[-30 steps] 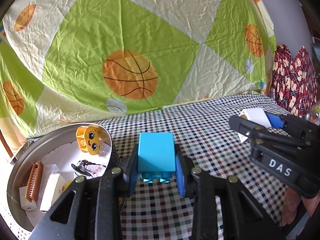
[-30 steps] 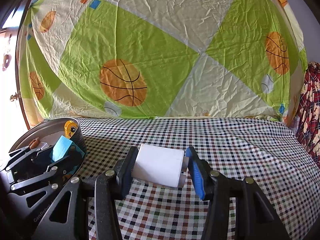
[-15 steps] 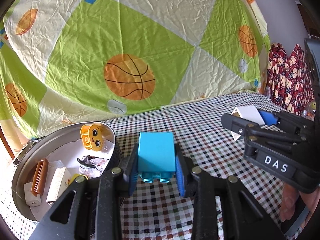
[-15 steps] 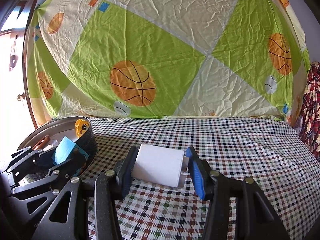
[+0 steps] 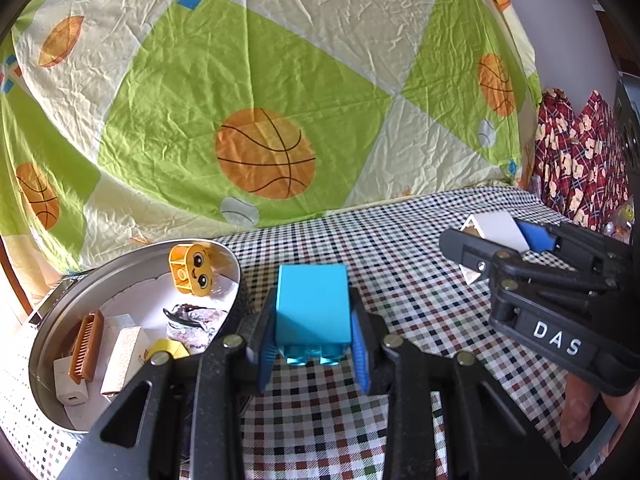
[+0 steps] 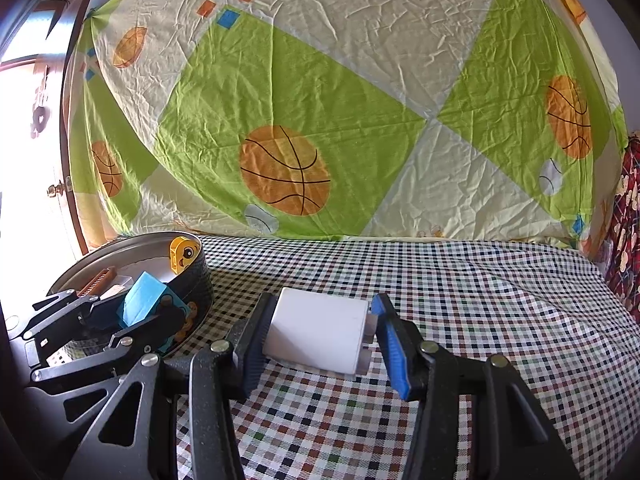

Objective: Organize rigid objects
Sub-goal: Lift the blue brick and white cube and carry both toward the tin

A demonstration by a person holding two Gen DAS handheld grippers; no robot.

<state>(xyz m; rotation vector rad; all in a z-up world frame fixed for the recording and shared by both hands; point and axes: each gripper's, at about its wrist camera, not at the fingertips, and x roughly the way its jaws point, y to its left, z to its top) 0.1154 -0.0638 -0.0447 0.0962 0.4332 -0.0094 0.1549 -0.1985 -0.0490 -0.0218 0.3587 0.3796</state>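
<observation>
1. Two grippers are seen, each clenched on a block: the left gripper [image 5: 312, 344] is closed on a blue toy brick [image 5: 313, 304], and the right gripper [image 6: 320, 340] is closed on a white block [image 6: 316, 330].
2. Both held pieces are kept above the checked tablecloth [image 5: 400, 280]; the blue toy brick is just beside the round metal tin [image 5: 48, 344], at its right rim.
3. Much of the tin's floor is hidden by its contents: a yellow face brick [image 5: 192, 270], a brown comb-like piece [image 5: 86, 346], a white charger-like cube [image 5: 72, 388], a cream block [image 5: 124, 354], and a dark tangled item [image 5: 190, 318] that cannot be identified.
4. Only a corner of a yellow piece [image 5: 168, 348] is shown behind the left gripper's frame.
5. One printed label, "DAS" [image 5: 556, 340], is read on the right gripper's body in the left wrist view; lettering on the left gripper's body in the right wrist view is too small to be read.
6. Behind the tablecloth a basketball-patterned sheet [image 6: 320, 120] is hung, and red patterned fabric [image 5: 580, 160] is cut off at the right edge.
</observation>
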